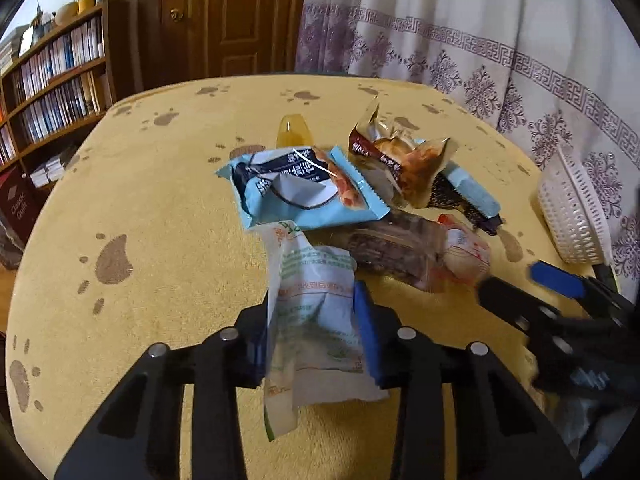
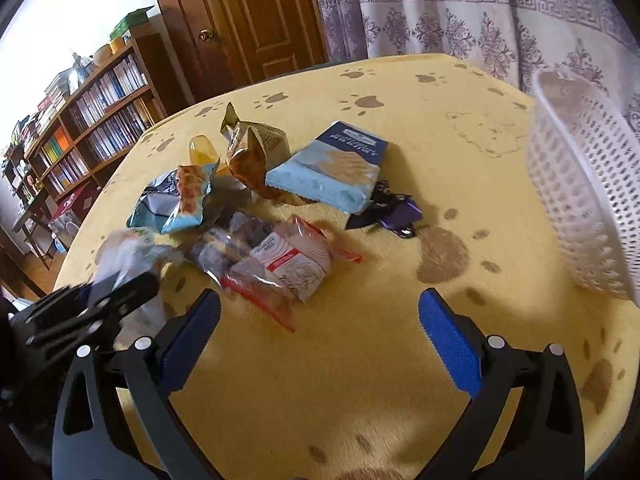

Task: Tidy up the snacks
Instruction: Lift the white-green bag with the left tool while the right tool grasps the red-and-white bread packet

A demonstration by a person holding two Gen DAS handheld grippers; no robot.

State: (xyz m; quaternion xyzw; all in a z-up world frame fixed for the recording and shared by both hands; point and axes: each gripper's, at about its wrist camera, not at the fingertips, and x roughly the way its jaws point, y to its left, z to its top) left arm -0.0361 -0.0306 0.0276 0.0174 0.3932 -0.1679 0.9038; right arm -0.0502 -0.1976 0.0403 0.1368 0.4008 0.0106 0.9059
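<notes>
- Left wrist view: left gripper point(image 1: 316, 332) is closed down on a white-and-green snack packet point(image 1: 316, 312); blue pads press it from both sides
- Packet is pale translucent plastic with green and orange print, crumpled; long axis runs away from the camera, top end toward the pile, bottom end hanging loose below the fingers
- It sits at the near edge of the snack pile on the yellow paw-print tablecloth point(image 1: 152, 200)
- Behind it: light blue packet point(image 1: 304, 188) lying flat and skewed, long axis roughly left-right
- Clear packet with dark brown contents point(image 1: 392, 248) lies diagonally just right of the held one; a small red-and-white packet point(image 1: 464, 248) touches its right end
- Brown crinkled packet point(image 1: 396, 152) stands up at the back, a yellow jelly cup point(image 1: 294, 132) just left of it
- White basket point(image 1: 572, 216) at the right table edge, well apart from the pile
- Right gripper point(image 1: 532, 284) enters from the right, blurred; cannot tell its opening here
- Right wrist view: right gripper point(image 2: 320, 336) is wide open, nothing between the blue pads, over bare cloth point(image 2: 360, 360) just short of the pile
- Red-and-white packet point(image 2: 292, 260) is nearest its fingers, long axis diagonal
- Flat light blue pack with navy end point(image 2: 332, 168) lies behind, next to a dark purple wrapper point(image 2: 392, 212)
- Basket point(image 2: 580, 200) tilted at the right edge
- Left gripper point(image 2: 112, 288) at far left with the pale packet point(image 2: 132, 252), blurred
</notes>
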